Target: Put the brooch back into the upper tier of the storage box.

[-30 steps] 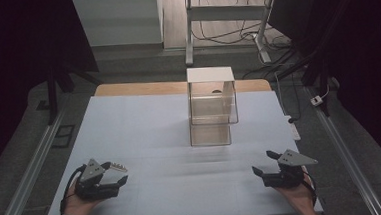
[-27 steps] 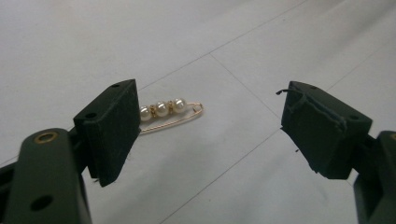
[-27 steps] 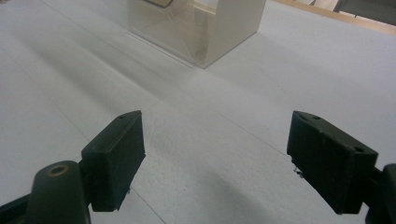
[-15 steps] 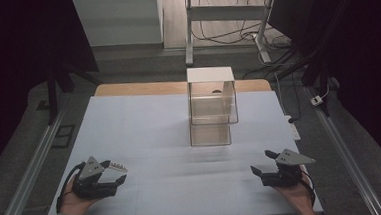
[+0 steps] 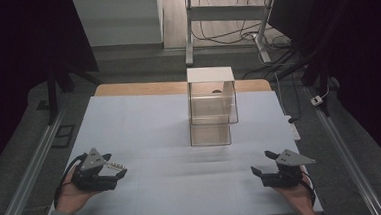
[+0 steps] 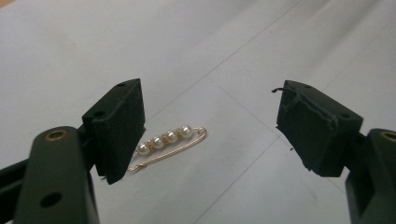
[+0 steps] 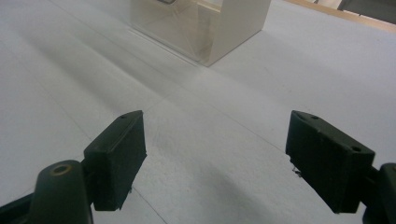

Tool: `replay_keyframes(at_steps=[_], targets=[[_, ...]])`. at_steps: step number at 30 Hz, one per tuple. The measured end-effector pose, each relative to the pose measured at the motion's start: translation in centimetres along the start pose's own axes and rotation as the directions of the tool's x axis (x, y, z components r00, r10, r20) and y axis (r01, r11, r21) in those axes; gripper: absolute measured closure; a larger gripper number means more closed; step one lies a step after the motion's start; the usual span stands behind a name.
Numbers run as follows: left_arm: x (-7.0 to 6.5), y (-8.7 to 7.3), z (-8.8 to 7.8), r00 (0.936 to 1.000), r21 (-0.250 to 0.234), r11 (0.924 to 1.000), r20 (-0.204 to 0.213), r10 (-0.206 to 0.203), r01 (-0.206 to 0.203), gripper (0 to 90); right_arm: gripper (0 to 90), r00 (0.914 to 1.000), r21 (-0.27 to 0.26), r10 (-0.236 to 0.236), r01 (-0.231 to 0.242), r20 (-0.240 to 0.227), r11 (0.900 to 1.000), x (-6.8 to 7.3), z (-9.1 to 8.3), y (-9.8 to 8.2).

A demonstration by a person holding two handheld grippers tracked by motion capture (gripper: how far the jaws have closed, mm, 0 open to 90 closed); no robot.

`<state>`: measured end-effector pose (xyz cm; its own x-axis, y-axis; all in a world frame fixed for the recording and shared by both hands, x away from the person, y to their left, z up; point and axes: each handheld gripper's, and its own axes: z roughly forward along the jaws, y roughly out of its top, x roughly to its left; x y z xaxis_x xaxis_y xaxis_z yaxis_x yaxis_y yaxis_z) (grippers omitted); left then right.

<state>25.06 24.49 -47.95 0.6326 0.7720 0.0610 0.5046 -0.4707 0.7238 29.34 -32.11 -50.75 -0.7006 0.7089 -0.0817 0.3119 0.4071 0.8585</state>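
Nothing was grasped yet. The gold safety pin strung with white pearls lay flat on the pale blue-white surface, just beside the left tool, jaws wide. Right tool also gaped, empty. The clear two-tier box with white top stood well apart, likely the destination.

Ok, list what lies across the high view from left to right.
left gripper → pearl pin at its jaw tips → clear box with white top → right gripper

A clear box with a white top stands mid-table, cables on the floor beyond.
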Motion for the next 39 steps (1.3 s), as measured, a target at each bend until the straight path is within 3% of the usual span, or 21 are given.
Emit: replay_keyframes(at_steps=[14, 27, 39], targets=[[1.8, 1.7, 0.6, 0.9999, 0.051, 0.9987, 0.010, 0.005, -0.006, 23.7, 19.7, 1.0000, 0.014, 0.004, -0.004, 0.004, 1.000, 0.0, 0.1, -0.2], [3.4, 2.6, 2.3, 1.0000, 0.098, 0.9952, 0.004, -0.001, 0.000, 23.7, 19.8, 1.0000, 0.028, 0.004, -0.004, -0.007, 1.000, 0.0, 0.5, -0.3], [5.1, 2.3, 3.8, 0.9969, 0.186, 0.9823, 0.078, 0.011, -0.026, 23.9, 20.3, 1.0000, 0.036, 0.002, -0.002, -0.006, 0.999, 0.1, 0.7, -0.5]])
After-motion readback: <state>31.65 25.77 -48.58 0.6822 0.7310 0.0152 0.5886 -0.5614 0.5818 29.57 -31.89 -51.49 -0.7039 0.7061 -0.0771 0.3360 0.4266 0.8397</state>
